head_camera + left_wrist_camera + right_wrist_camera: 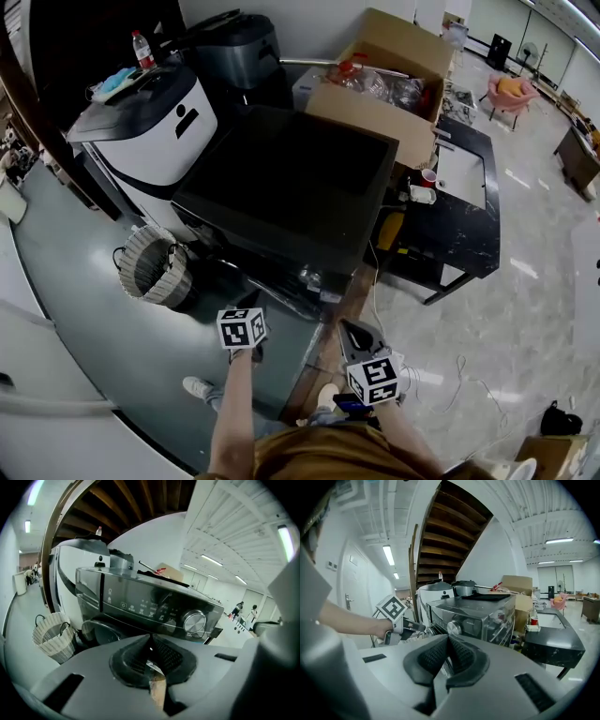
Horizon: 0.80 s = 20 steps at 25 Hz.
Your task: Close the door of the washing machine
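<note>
Left gripper (150, 649) and right gripper (448, 644), fingers (131, 658) closed, hang before the dark washing machine (291, 187); I fear a push on its low round door (97, 632) may slide off, leaving it unlatched

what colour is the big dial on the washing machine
The dial is silver, set in a dark glossy panel; clearest in the left gripper view.

The glossy floor (75, 281) carries a dark washing machine (291, 187). A white appliance (155, 122) stands just beside it, and a woven basket (155, 267) sits near its front corner. On the machine's other side stands a low black counter (469, 234), bearing a red cup (428, 177).
</note>
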Motion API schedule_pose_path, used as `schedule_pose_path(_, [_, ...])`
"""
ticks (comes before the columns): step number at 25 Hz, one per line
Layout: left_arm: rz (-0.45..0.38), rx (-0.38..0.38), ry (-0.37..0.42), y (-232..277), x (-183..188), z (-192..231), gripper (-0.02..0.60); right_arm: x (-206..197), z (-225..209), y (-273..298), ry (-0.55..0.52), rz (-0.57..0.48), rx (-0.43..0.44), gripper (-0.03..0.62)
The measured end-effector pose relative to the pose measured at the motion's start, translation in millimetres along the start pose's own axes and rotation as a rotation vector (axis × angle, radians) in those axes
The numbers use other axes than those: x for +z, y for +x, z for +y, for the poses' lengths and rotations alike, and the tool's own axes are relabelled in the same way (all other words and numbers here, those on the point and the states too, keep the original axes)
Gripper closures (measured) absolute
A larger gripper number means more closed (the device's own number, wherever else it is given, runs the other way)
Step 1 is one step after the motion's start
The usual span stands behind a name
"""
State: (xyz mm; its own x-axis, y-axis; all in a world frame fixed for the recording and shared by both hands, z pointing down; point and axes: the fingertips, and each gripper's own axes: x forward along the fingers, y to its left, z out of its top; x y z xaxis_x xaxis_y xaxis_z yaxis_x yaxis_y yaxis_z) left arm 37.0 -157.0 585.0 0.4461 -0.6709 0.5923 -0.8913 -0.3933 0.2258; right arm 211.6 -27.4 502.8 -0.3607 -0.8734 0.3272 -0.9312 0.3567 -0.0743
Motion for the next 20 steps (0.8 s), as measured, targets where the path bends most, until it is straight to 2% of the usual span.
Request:
schedule_pose_path(5, [-0.133,-0.035,0.032,-50.4,16.5,-25.6,0.555,22.2,27.2,7.6,-0.125,-0.041,0.055,0.582])
schedule_pose_path(8, [-0.188,-0.052,0.045,-79.2,23.2,-36.9,0.557,32.9,39.5,12.9,-0.141,-0.060,0.082,0.582])
schedule_pose_path(12, [-0.287,-0.088,0.017,-109.7,45.6,-43.9,0.557,49.6,52.7,17.4,-0.150,-0.113,0.098,0.582])
schedule_pose_path(17, [-0.375,-0.056,0.075,-140.0,77.2,-32.4,0.557,60.2,70.1,31.1,-0.152,-0.127,0.087,0.582])
schedule_pose_path(20, [-0.399,-0.030,0.062,-148.9,77.9,-18.2,0.557,58.2,77.5,35.5,-0.172,-0.109,0.092,0.582])
